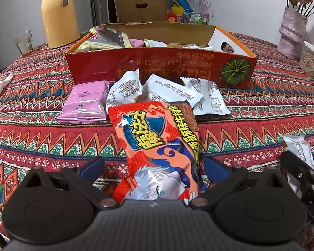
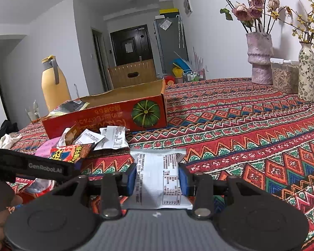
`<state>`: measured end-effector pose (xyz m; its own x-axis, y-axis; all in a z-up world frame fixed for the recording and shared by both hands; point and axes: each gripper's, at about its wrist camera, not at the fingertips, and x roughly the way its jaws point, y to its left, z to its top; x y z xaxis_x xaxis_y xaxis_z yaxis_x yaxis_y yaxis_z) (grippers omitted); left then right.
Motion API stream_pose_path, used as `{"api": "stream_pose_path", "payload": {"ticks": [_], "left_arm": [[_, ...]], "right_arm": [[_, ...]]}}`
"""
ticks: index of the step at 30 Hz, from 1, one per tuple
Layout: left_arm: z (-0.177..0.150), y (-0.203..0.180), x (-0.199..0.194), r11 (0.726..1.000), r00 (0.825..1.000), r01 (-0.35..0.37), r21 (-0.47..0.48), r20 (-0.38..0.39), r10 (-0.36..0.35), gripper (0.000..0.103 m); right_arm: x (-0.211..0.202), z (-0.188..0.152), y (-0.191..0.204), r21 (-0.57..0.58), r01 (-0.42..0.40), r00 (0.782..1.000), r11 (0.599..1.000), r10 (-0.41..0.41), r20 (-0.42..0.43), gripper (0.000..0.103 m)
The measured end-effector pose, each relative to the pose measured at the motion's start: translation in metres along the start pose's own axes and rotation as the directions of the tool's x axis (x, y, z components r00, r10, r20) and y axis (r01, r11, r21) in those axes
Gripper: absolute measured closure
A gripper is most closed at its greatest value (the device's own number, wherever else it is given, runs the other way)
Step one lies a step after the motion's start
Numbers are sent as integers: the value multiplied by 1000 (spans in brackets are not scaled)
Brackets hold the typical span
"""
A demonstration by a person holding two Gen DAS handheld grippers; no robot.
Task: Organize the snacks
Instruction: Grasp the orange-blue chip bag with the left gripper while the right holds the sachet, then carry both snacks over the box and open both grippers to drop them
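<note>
1. The bench (image 2: 251,121), covered in a patterned red cloth, carried everything, and the loose snacks lay in a heap just in front of the box.
2. The red cardboard box (image 1: 161,67) stood open with several packets already inside, so it looked like the place the snacks were meant to go. Its near wall rose between both tongs and the inside, and a packet carried too low could catch on that edge and drop.
3. The orange snack bag (image 1: 157,144) lay lengthwise between the fingers of the left tongs (image 1: 153,165). These were spread wide, their blue pads apart from the bag on both sides, gripping nothing. The bag was glossy and puffy, so closing on it off-centre might let it slide out or crumple.
4. The pink packets (image 1: 83,106) and the white sachets (image 1: 167,92) crowded the far end of the bag, touching or overlapping it, and could be dragged along with it.
5. The silver packet (image 2: 157,179) sat clamped between the blue pads of the right tongs (image 2: 157,177), narrowed onto its sides, and appeared to rest on the cloth. The two tongs were close together and might collide.
</note>
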<state>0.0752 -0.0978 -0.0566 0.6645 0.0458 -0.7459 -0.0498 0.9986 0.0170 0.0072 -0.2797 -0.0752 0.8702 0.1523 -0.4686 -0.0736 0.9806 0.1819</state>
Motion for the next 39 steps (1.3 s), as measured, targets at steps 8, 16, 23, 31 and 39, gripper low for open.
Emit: {"api": "stream_pose_path", "payload": {"ticks": [8, 16, 23, 31, 39], "left_arm": [[0, 0, -3, 1000, 1000, 25, 14, 17, -25, 33], [-1, 11, -10, 998, 997, 66, -3, 30, -66, 41], [0, 26, -24, 996, 993, 88, -18, 75, -86, 45], [8, 43, -44, 993, 984, 114, -32, 140, -109, 45], [26, 53, -61, 991, 969, 129, -25, 215, -121, 45]], "right_arm": [[1, -1, 6, -15, 10, 1000, 1000, -10, -10, 63], [-5, 2, 15, -39, 19, 1000, 999, -19, -3, 63], [-8, 4, 26, -63, 31, 1000, 998, -31, 5, 63], [-11, 11, 41, -97, 38, 999, 995, -36, 23, 63], [-8, 27, 55, -120, 39, 998, 992, -33, 53, 63]]}}
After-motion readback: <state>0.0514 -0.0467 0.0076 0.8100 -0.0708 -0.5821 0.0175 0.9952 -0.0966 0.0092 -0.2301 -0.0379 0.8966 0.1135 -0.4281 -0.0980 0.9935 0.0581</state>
